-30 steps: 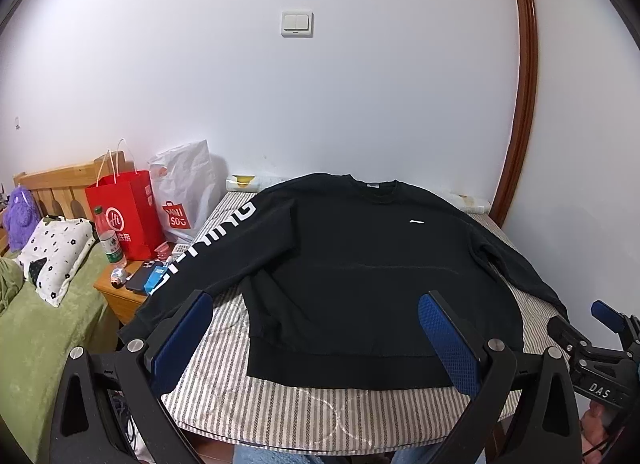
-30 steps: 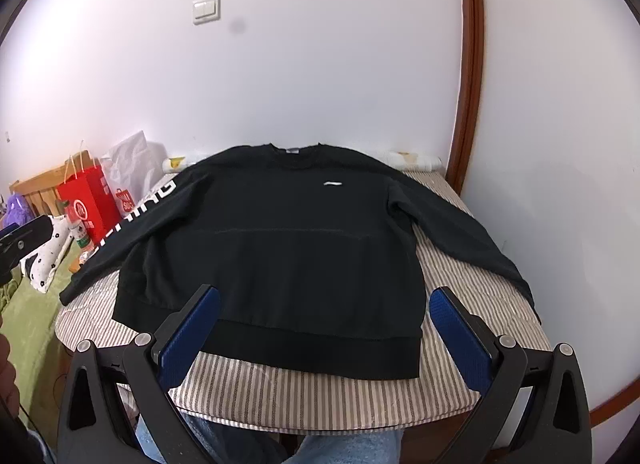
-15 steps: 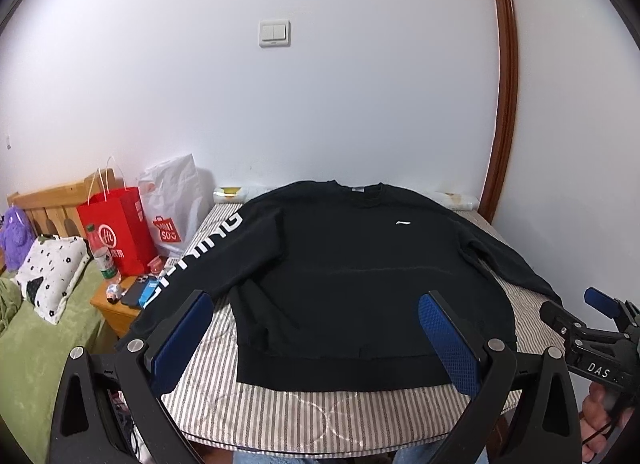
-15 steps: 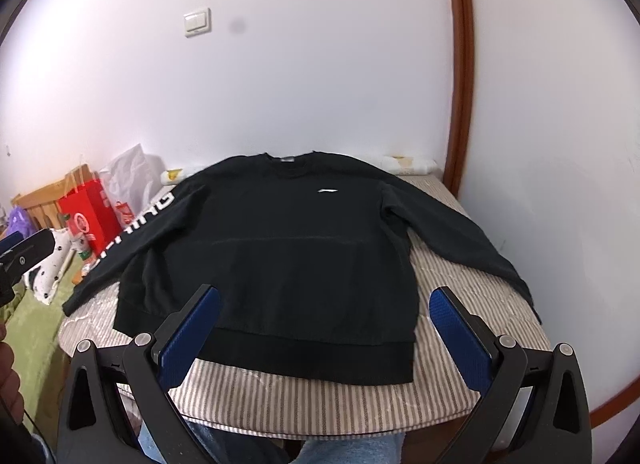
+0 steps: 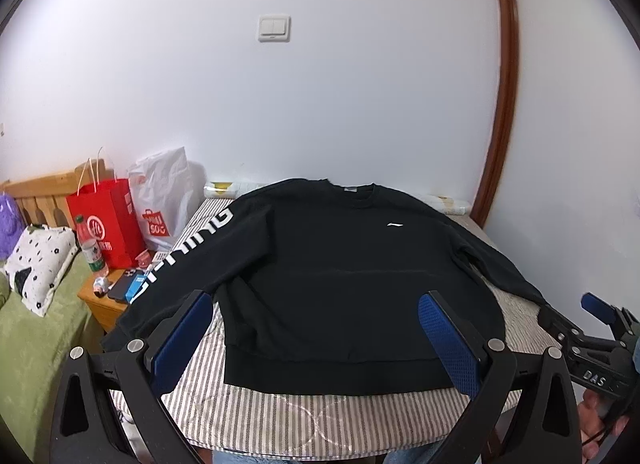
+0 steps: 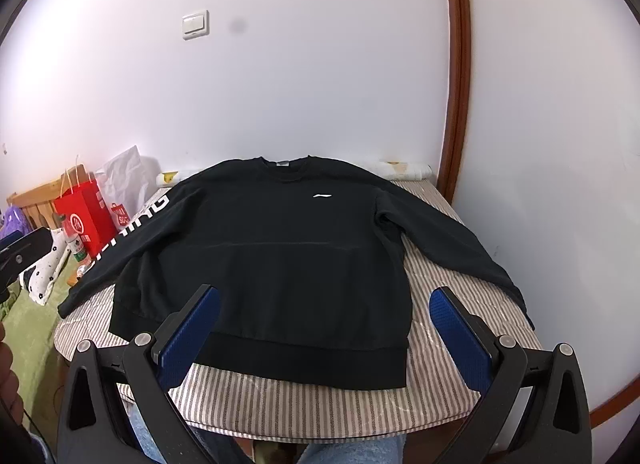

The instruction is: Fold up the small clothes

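A black sweatshirt (image 5: 340,276) lies flat and face up on a striped table (image 5: 320,412), sleeves spread to both sides; it also shows in the right wrist view (image 6: 272,264). White letters run down its left sleeve (image 5: 188,248). My left gripper (image 5: 316,340) is open and empty, held above the near hem. My right gripper (image 6: 324,336) is open and empty, also above the near hem. The right gripper appears at the far right of the left wrist view (image 5: 600,328).
A red paper bag (image 5: 108,223) and a white plastic bag (image 5: 164,199) stand left of the table on a small wooden nightstand (image 5: 104,304) with a bottle and small items. A green bed (image 5: 36,336) with a spotted pillow lies further left. A white wall stands behind.
Both grippers have pulled back and tilted up a little, so the sweatshirt sits lower and smaller in both views. The sweatshirt has not moved.
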Motion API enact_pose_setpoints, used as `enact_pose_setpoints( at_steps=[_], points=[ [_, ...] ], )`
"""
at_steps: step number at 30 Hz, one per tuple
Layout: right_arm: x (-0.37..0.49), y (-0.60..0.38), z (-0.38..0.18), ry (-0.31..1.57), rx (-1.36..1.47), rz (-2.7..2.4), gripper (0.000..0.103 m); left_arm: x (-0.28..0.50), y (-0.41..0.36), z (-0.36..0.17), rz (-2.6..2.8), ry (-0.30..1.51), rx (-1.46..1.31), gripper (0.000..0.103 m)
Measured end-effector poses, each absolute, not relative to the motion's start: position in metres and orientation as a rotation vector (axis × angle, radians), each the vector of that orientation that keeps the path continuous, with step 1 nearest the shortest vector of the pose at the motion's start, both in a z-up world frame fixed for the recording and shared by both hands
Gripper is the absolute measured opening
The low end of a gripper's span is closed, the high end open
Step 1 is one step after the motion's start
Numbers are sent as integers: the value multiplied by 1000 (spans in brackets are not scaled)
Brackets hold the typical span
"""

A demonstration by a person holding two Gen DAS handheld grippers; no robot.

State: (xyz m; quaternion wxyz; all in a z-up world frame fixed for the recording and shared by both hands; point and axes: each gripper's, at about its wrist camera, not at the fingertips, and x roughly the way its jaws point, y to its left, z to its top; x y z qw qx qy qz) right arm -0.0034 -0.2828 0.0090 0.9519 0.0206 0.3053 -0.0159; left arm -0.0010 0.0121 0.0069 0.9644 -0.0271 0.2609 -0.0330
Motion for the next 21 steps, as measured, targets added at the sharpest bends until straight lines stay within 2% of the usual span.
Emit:
enact_pose_setpoints(
  at_steps=[16,21],
  points=[
    [34,-293,-5,644,50,-85,103,64,32,-18,-54,611,-78,103],
    [50,-290,-7,636,42,-72,103,91,65,-44,-48,691,-194,103]
  ],
)
